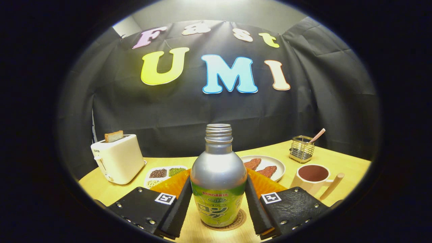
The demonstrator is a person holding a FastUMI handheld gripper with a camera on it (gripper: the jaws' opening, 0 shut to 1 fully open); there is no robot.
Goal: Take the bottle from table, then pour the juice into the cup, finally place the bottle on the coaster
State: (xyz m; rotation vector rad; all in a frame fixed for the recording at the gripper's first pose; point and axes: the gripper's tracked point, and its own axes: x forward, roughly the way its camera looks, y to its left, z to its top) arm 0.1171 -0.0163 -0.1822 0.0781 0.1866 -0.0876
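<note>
Since bottle (218, 179) stands upright on coaster (236, 221), cup (312, 177) filled: claw (218, 206) flanks bottle, contact unclear, release likely next.
</note>
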